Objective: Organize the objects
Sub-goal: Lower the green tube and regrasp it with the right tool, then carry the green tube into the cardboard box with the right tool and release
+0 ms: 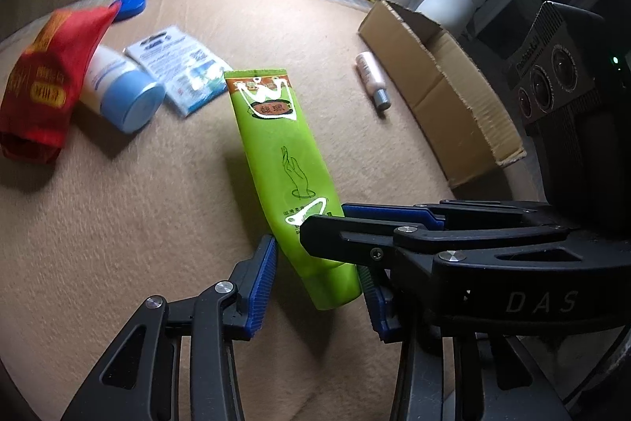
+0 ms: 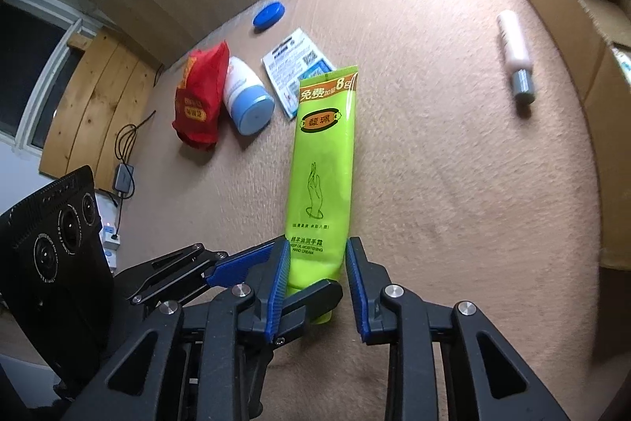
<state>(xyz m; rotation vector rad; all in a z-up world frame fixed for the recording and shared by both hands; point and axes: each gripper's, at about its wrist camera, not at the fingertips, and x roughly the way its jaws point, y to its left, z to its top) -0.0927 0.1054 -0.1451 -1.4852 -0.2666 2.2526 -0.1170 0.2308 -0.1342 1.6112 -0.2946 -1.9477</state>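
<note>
Tube [image 2: 323,164]: lime green, orange band with white characters at the crimped end, thin dark line drawing of a hand. Pouch [image 2: 201,97]: red with yellow label patches. Bottle [image 2: 246,97]: white body, light blue cap. Lid [image 2: 269,14]: plain blue. Small bottle [image 2: 514,54]: pale pink, grey cap. Gripper pads [image 2: 278,287]: blue, ribbed; frames black. Carpet [image 2: 453,164]: tan.

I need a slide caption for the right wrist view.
Both tongs meet at the green tube's cap end on beige carpet.
</note>
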